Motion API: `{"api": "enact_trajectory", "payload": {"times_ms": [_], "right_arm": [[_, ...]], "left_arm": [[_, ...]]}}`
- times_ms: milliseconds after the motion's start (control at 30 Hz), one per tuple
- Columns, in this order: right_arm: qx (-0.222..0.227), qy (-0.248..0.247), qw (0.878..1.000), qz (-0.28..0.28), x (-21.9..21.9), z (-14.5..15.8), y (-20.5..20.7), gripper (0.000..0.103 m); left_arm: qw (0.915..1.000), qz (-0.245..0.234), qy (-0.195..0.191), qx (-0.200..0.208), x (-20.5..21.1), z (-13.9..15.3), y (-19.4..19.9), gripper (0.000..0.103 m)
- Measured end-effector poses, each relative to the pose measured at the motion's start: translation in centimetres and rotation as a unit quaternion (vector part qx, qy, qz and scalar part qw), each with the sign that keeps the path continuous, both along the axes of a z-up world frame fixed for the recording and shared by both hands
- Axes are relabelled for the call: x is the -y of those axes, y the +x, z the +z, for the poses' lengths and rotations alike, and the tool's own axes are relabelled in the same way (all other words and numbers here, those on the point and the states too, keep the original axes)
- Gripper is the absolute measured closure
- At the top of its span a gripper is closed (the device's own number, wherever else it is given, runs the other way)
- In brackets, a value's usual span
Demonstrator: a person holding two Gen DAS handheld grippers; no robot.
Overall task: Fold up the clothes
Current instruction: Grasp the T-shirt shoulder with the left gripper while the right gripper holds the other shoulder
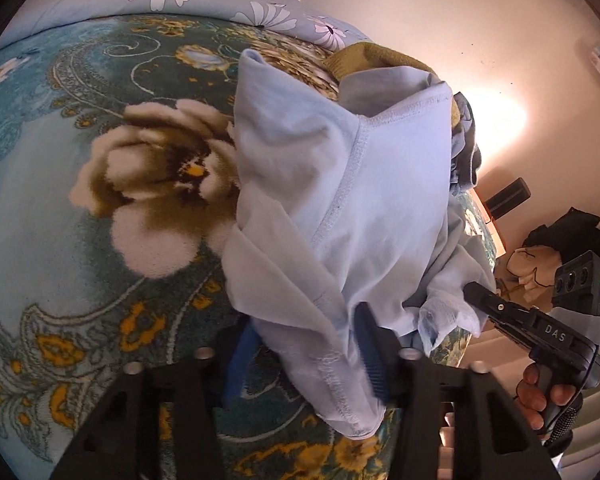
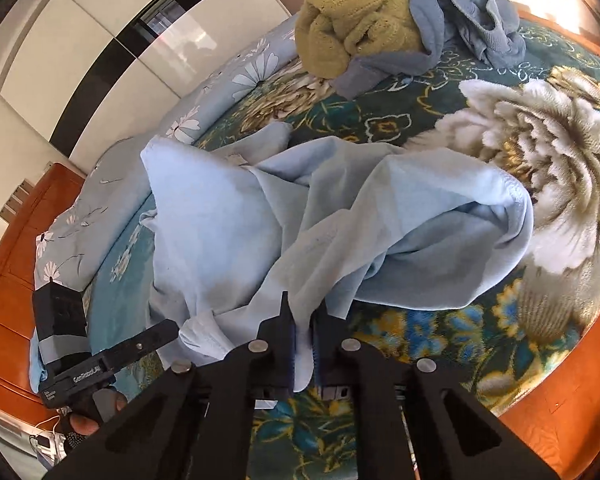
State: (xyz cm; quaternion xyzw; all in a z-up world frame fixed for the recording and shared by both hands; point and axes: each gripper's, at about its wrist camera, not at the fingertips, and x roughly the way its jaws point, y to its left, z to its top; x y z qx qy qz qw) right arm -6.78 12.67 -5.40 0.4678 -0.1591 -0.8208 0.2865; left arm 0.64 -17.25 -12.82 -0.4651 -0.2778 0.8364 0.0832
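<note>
**Light blue garment lifted at 2 points, fold not yet made**

You had the light blue garment [image 2: 340,216] gripped at 2 places along its near edge, with most of it bunched on the floral bed blanket [image 2: 540,152]. Your right hand-held gripper [image 2: 303,344] was clamped on a strip of its cloth, the fingers close together with fabric running between them. Your left hand-held gripper [image 1: 300,356] also had the fabric pinched between its fingers, a hemmed seam draping over them.

By my judgement this was the spreading step: the garment was raised and crumpled, not yet flat. The next move called for drawing the 2 grips apart and laying the cloth smooth on the bed before any fold.

Counted: 1 light blue garment in hand, and 2 more awaiting you at the far side, 1 mustard knit [image 2: 352,24] and 1 grey-blue garment [image 2: 468,8] touching it. 1 flowered pillow [image 2: 80,216] lay by the wooden bed frame [image 2: 12,280].
</note>
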Motion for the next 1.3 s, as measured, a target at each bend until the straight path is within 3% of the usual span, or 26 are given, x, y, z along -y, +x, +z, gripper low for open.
{"api": "enact_trajectory", "payload": {"times_ms": [33,233,333,500,633,800,967,1033,1100,1200,1300], "right_arm": [[-0.006,-0.005,1.0,0.0,-0.1,0.7,0.3,0.098],[-0.042,-0.034,0.999,0.002,-0.9,4.9,1.8,0.098],[-0.06,-0.048,0.997,0.002,-1.3,7.0,2.6,0.098],[-0.132,-0.084,0.987,0.021,-0.3,13.9,5.3,0.098],[-0.198,-0.107,0.973,0.048,1.8,19.9,8.2,0.098],[-0.277,-0.142,0.945,0.097,5.2,26.2,12.7,0.099],[-0.338,-0.163,0.917,0.134,7.3,29.7,17.9,0.099],[-0.357,-0.171,0.906,0.149,7.9,30.5,19.6,0.099],[-0.371,-0.176,0.897,0.162,8.3,31.2,20.8,0.099],[-0.384,-0.175,0.889,0.18,10.0,31.7,21.1,0.099],[-0.37,-0.156,0.896,0.188,12.8,31.1,19.4,0.099]], "left_arm": [[1.0,0.002,0.004,0.002,0.1,-0.1,0.1,0.09],[0.9979,0.015,0.036,-0.051,1.6,3.3,3.5,0.094],[0.9939,0.036,0.043,-0.095,3.7,6.8,6.1,0.095],[0.9799,0.086,0.022,-0.179,9.1,14.8,12.0,0.096],[0.9572,0.131,-0.027,-0.257,13.2,22.1,17.3,0.096],[0.9189,0.176,-0.091,-0.341,15.7,30.8,25.6,0.096],[0.8795,0.207,-0.153,-0.401,14.9,35.8,34.7,0.096],[0.8696,0.212,-0.172,-0.411,14.8,37.1,37.3,0.095],[0.8658,0.219,-0.186,-0.41,15.2,37.8,38.8,0.095],[0.8669,0.237,-0.202,-0.389,16.8,37.9,38.4,0.093],[0.8742,0.256,-0.213,-0.353,19.1,36.4,35.5,0.093]]}}
